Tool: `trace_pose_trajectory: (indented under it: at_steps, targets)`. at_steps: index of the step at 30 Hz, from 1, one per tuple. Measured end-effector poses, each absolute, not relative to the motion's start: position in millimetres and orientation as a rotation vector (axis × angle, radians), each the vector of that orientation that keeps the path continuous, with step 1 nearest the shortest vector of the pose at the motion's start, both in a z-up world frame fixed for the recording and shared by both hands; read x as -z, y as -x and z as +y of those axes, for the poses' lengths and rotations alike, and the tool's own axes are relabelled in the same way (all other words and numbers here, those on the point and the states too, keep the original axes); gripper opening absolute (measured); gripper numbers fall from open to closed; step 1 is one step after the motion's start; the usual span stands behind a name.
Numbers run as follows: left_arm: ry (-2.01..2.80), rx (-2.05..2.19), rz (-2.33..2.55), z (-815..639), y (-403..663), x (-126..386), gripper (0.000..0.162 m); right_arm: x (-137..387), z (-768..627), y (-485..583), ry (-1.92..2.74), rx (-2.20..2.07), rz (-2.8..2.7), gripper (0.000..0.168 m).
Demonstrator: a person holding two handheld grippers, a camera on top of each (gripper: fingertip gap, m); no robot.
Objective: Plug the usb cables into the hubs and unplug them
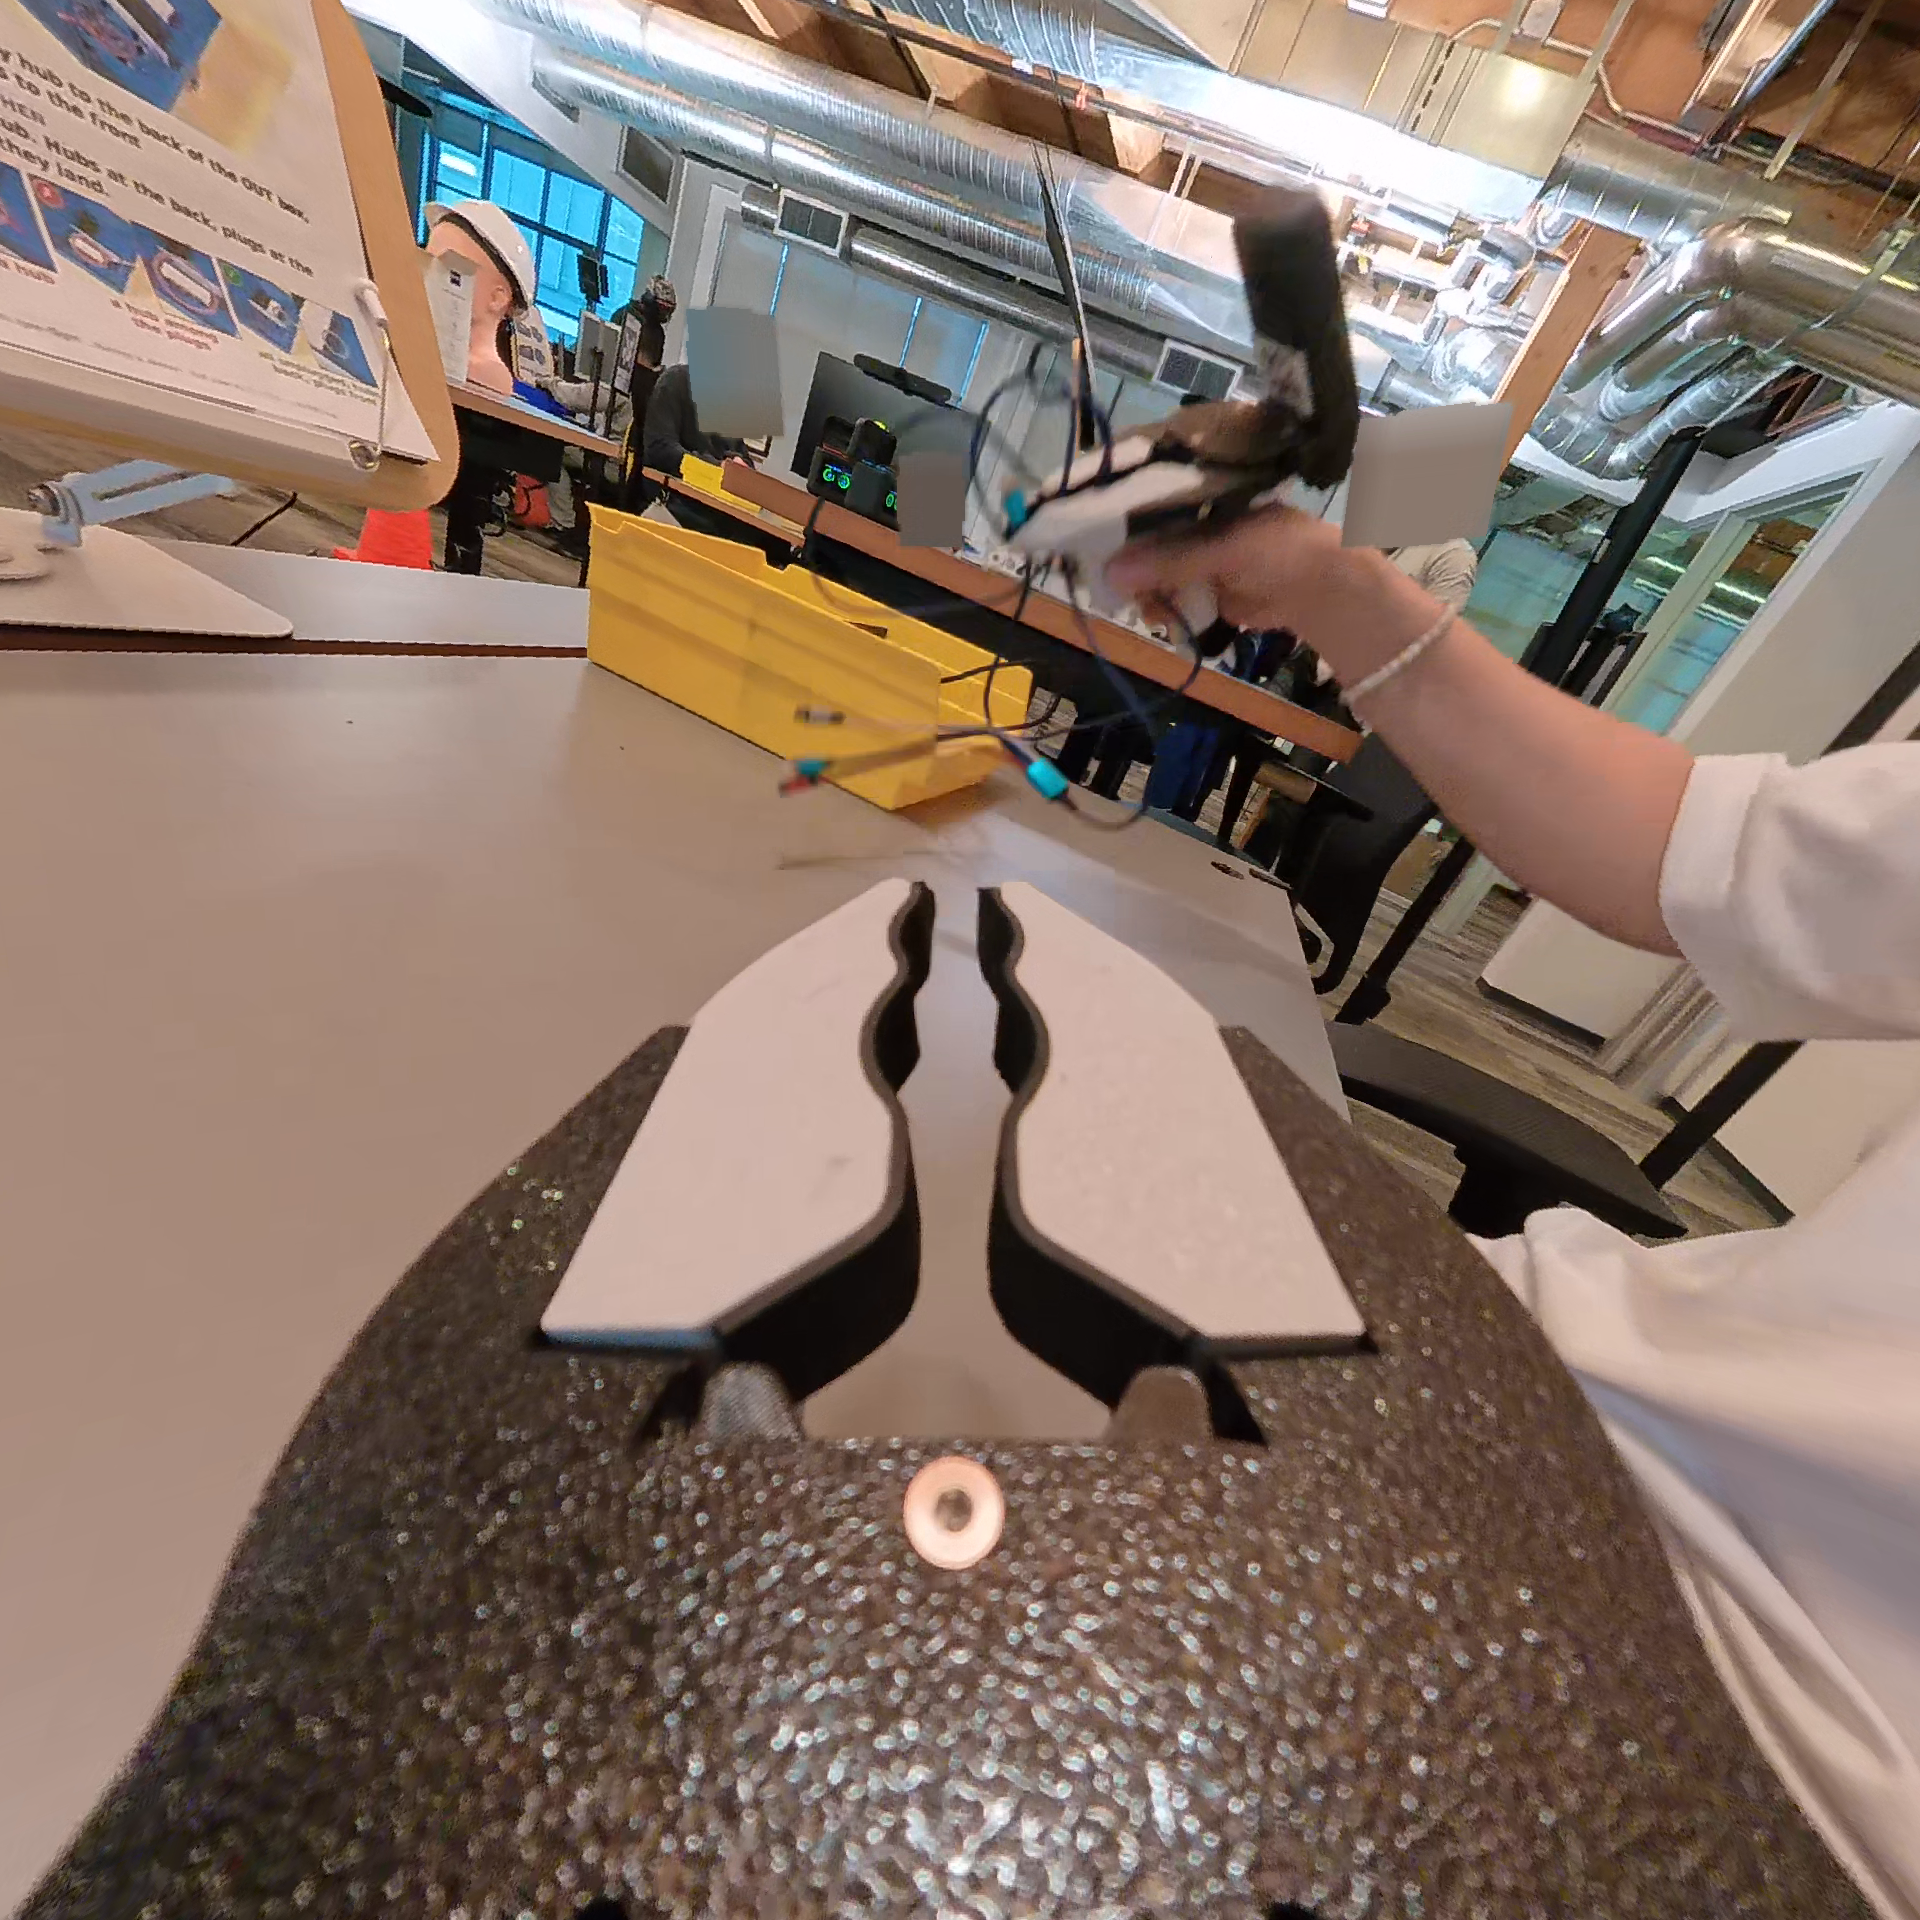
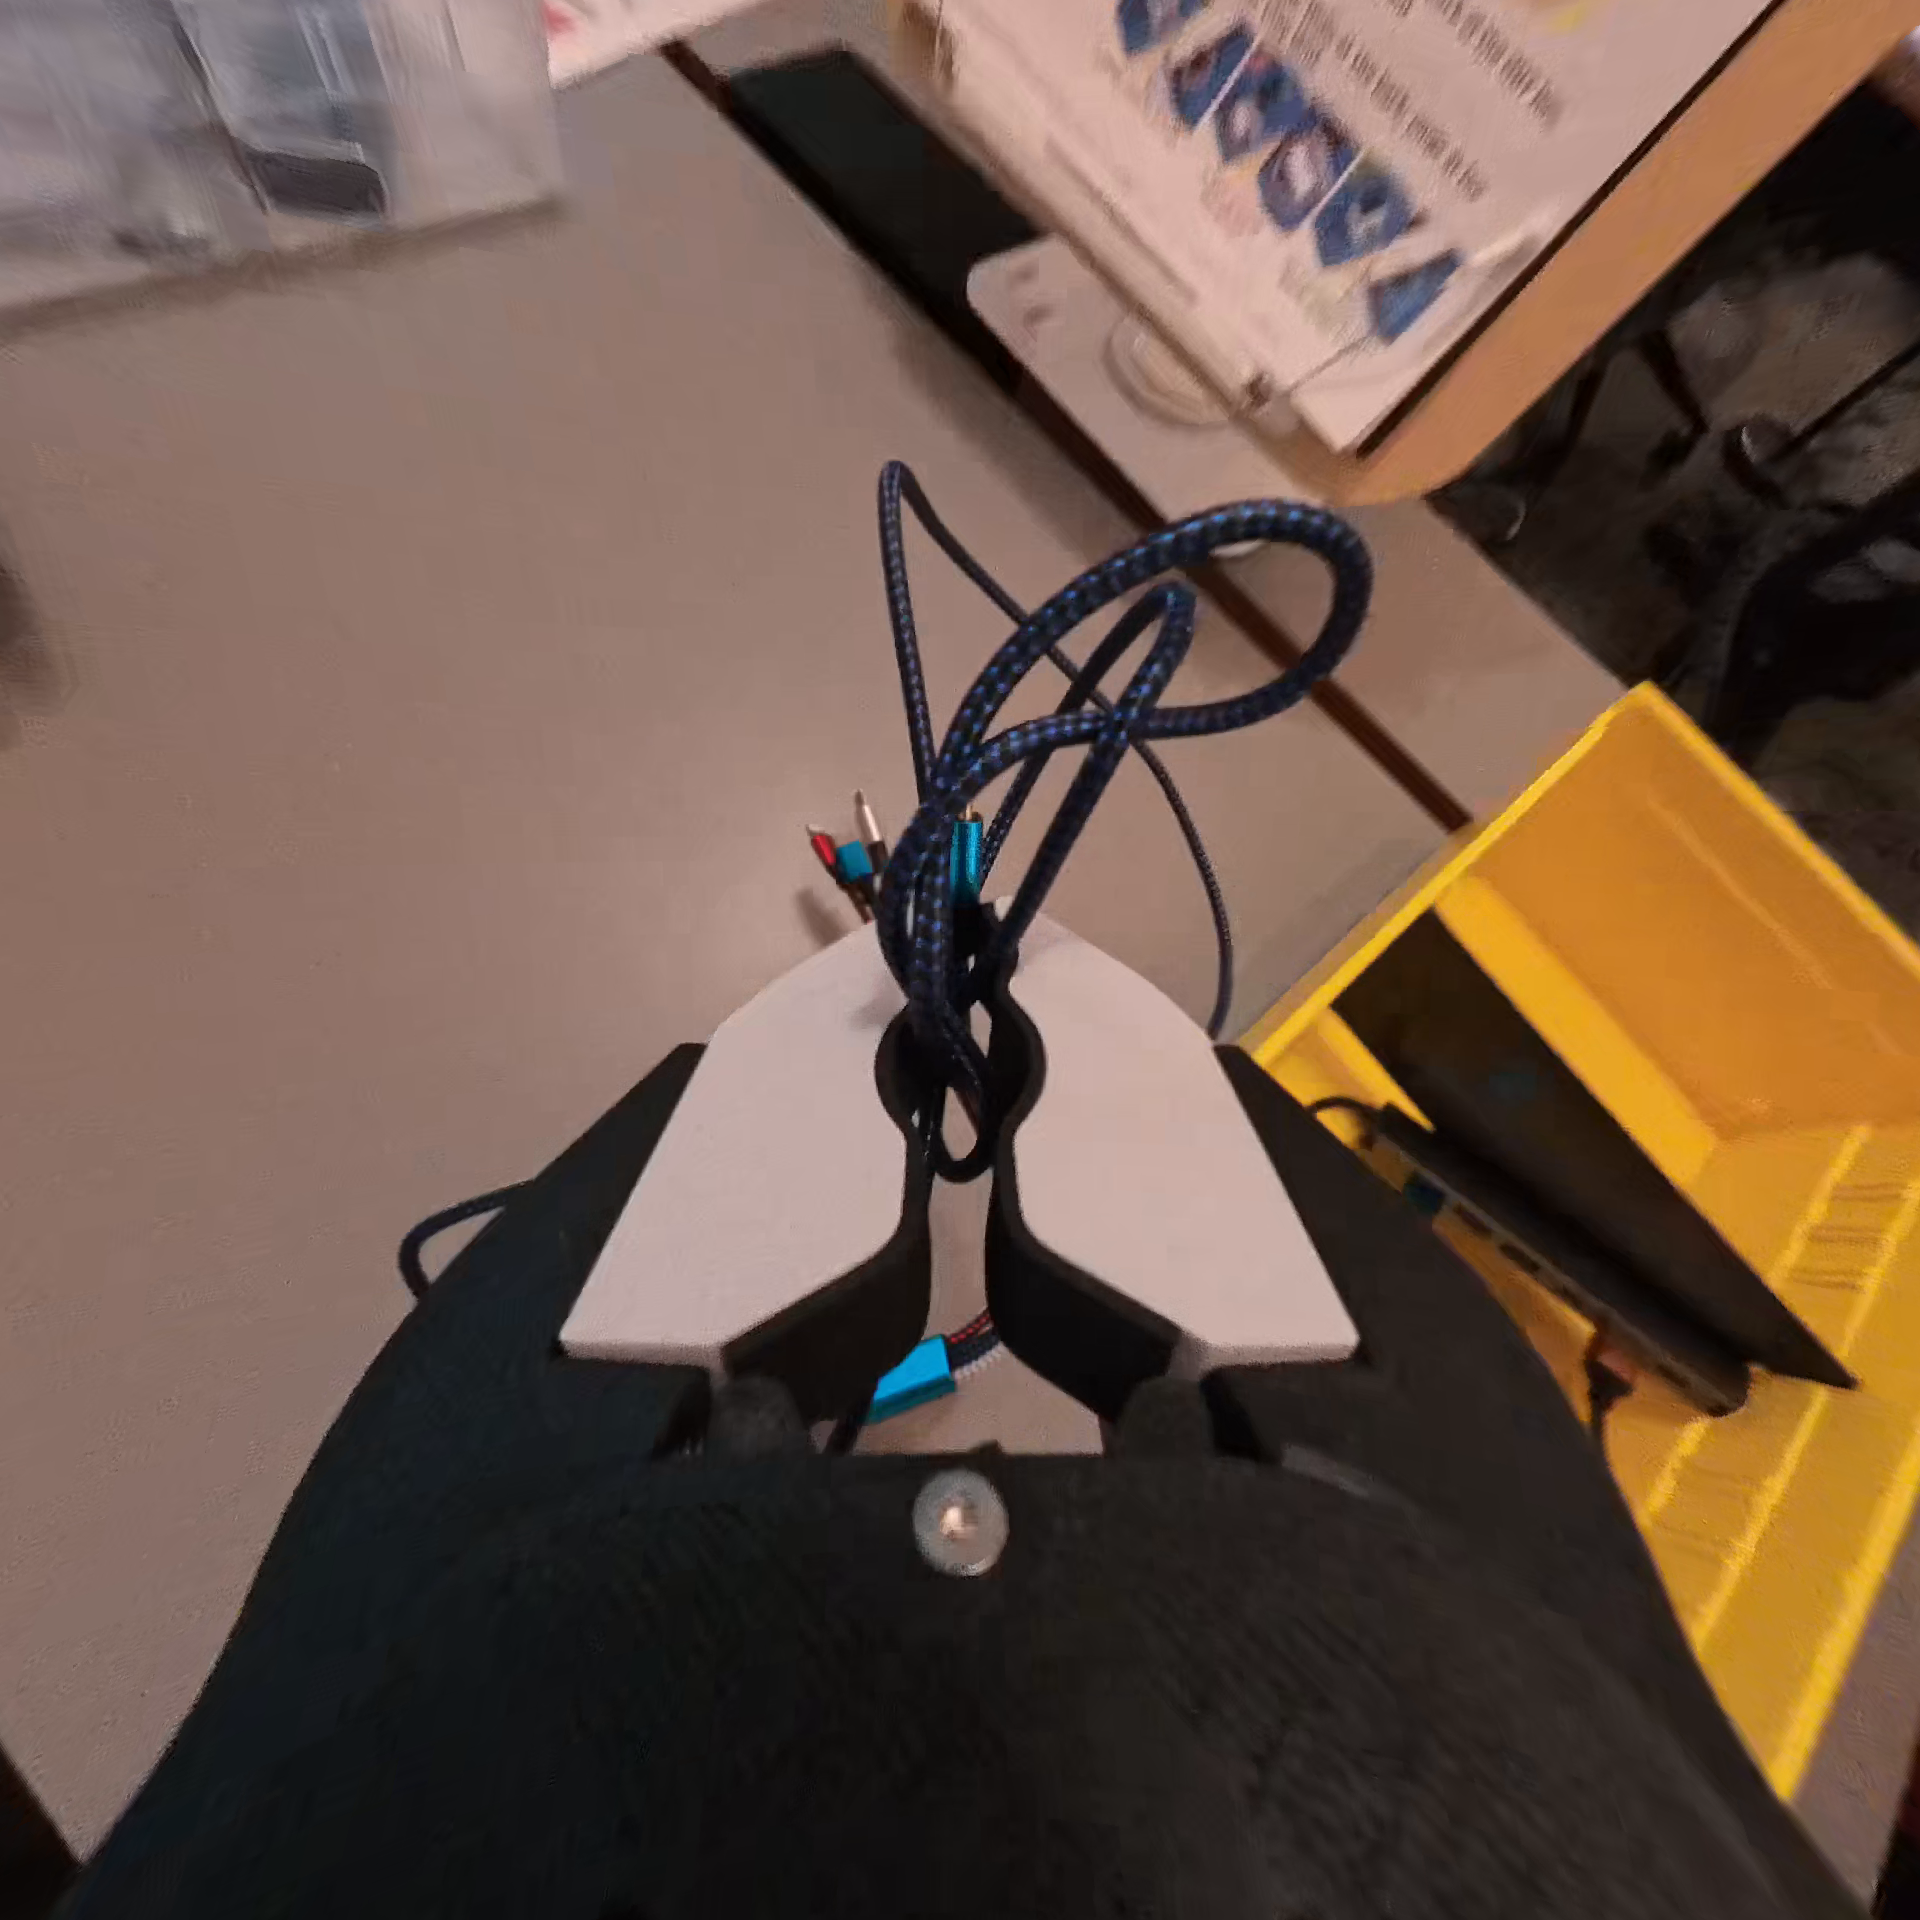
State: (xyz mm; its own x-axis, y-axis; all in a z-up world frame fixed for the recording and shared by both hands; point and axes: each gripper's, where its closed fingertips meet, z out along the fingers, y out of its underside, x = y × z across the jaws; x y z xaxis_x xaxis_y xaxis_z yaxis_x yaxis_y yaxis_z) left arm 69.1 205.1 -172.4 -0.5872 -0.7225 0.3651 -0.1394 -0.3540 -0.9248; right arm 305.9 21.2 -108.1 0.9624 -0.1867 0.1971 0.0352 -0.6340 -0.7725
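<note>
We see the right gripper (image 2: 961,997) with its jaws clenched on a bundle of blue-and-black braided usb cables (image 2: 1039,727), several strands pinched together in the round notch between the fingers. Loops of cable rise toward twelve o'clock above the fingertips, and one thin strand trails off toward four o'clock. Teal and red plug ends (image 2: 847,857) stick out just at eleven o'clock of the fingertips, and another teal plug (image 2: 914,1377) lies low between the fingers near the gripper body.

At three to four o'clock in the right wrist view stands the yellow bin (image 2: 1766,1507) on the tabletop (image 2: 416,727). Inside it a dark slim hub (image 2: 1558,1278) leans tilted against a dark panel, its row of ports facing us; a thin lead hangs from its lower end.

In the left wrist view the left gripper (image 1: 956,904) hovers over the tabletop with its jaws released, a narrow gap between them and nothing held. At one o'clock a hand (image 1: 1247,582) holds the right gripper up in the air, blurred, with cables dangling down in front of the bin toward the tabletop. An instruction board (image 1: 208,229) on a stand sits at ten o'clock.
</note>
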Motion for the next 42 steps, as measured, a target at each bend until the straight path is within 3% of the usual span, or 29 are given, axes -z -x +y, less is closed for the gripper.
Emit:
trace_pose_trajectory:
  at_steps: [6, 9, 16, 24, 29, 37, 40, 42]
  targets:
    - [1.139, 2.013, 1.475, 205.5, -68.9, 172.1, 0.007, -20.4, -20.7, -379.4, 1.906, 0.596, 0.066, 0.006]
    - [1.144, 2.020, 1.476, 205.5, -69.2, 172.3, 0.007, -32.4, -51.4, -425.0, 1.928, 0.818, 0.034, 0.006]
    - [1.144, 2.041, 1.460, 207.2, -68.5, 171.1, 0.006, 82.4, -69.2, -429.8, 2.411, 0.705, -0.365, 0.006]
    - [1.137, 2.136, 1.404, 209.6, -67.1, 166.5, 0.002, 139.6, -59.3, -449.8, 2.624, 0.754, -0.560, 0.006]
    - [1.112, 2.059, 1.482, 200.6, -69.0, 170.1, 0.002, 170.1, -35.3, -476.6, 2.680, 0.706, -0.470, 0.006]
    - [1.003, 1.741, 1.702, 184.7, -71.1, 186.3, 0.011, 268.3, -24.8, -468.2, 2.889, 0.333, -0.292, 0.007]
    - [1.026, 1.786, 1.680, 185.5, -72.1, 184.6, 0.013, 262.7, -27.2, -470.7, 2.911, 0.351, -0.299, 0.019]
    - [1.035, 1.810, 1.664, 186.8, -72.1, 183.3, 0.013, 237.7, -23.1, -468.2, 2.865, 0.313, -0.269, 0.047]
